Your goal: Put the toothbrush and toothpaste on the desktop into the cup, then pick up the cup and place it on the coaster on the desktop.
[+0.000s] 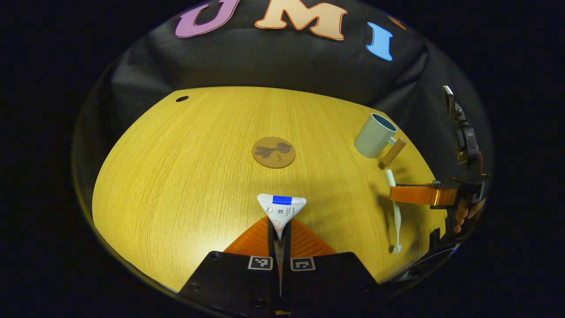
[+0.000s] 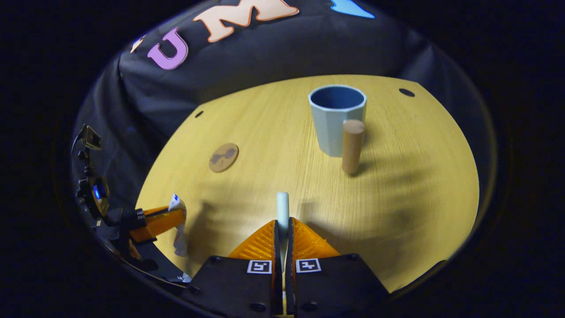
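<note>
- Left gripper view: left gripper (image 1: pixel 280 234) has its jaws clenched on the toothpaste (image 1: pixel 281 208); the tube sticks out forward along the fingers, flat crimped end leading, lifted off the desktop (image 1: pixel 185 176).
- Coaster (image 1: pixel 273 152) lies straight ahead of the tube, flat on the wood, with bare desktop between them.
- Cup (image 1: pixel 374 134) stands upright to the far right, mouth open, its wooden handle (image 1: pixel 393 151) on the near-right side. From this hand the cup is off to the right and beyond the coaster.
- Right gripper (image 1: pixel 399 194) comes in from the right edge, fingers across the toothbrush (image 1: pixel 394 207), whose long axis runs near to far; whether the brush is touching the desk I cannot tell.
- Right gripper view: right gripper (image 2: pixel 282 238) is closed on the toothbrush (image 2: pixel 282 210), which points forward between the fingers toward the cup (image 2: pixel 337 117).
- Cup sits ahead and slightly right, upright, handle (image 2: pixel 353 145) facing the camera. This hand looks the nearer one to the cup.
- Coaster (image 2: pixel 224 157) is well apart to the left; left gripper (image 2: pixel 170 221) with toothpaste (image 2: pixel 178 229) is at the lower left.
- Count: one cup, one coaster, one toothbrush, one toothpaste, two grippers.
</note>
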The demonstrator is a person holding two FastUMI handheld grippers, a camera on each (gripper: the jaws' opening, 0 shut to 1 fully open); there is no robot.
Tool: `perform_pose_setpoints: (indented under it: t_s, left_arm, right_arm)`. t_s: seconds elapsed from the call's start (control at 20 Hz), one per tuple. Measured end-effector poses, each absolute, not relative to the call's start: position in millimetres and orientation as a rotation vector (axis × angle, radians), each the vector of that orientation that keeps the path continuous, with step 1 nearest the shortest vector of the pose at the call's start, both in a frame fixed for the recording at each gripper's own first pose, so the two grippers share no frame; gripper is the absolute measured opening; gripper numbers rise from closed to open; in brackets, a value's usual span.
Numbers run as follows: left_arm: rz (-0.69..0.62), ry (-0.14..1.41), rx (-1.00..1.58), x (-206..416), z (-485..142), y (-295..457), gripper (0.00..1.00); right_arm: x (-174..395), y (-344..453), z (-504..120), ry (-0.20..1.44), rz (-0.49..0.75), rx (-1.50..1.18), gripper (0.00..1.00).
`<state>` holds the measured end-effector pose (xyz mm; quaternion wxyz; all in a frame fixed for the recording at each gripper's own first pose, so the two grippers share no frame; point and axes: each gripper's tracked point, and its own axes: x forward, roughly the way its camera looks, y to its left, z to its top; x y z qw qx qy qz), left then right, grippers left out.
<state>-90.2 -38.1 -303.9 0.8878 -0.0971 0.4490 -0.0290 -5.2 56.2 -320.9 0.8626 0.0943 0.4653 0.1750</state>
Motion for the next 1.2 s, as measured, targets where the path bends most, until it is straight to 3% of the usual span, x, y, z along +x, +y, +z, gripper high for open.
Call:
perform_pose_setpoints:
  t_s: [0.6,0.8,1.2]
  left_arm:
    - [-0.079,0.748,-0.199,-81.2,-237.1,-39.6,0.00]
    - [-0.072,0.719,-0.212,-80.3,-223.4,-38.0,0.00]
    - [-0.048,0.686,-0.221,-85.0,-198.3,-35.2,0.00]
  right_arm:
    - [78.4,48.6,-224.9,0.641,0.346,0.268,0.05]
    - [118.0,35.7,-191.1,0.529,0.291,0.306,0.02]
    - [201.4,-0.4,-150.4,0.318,0.170,0.332,0.05]
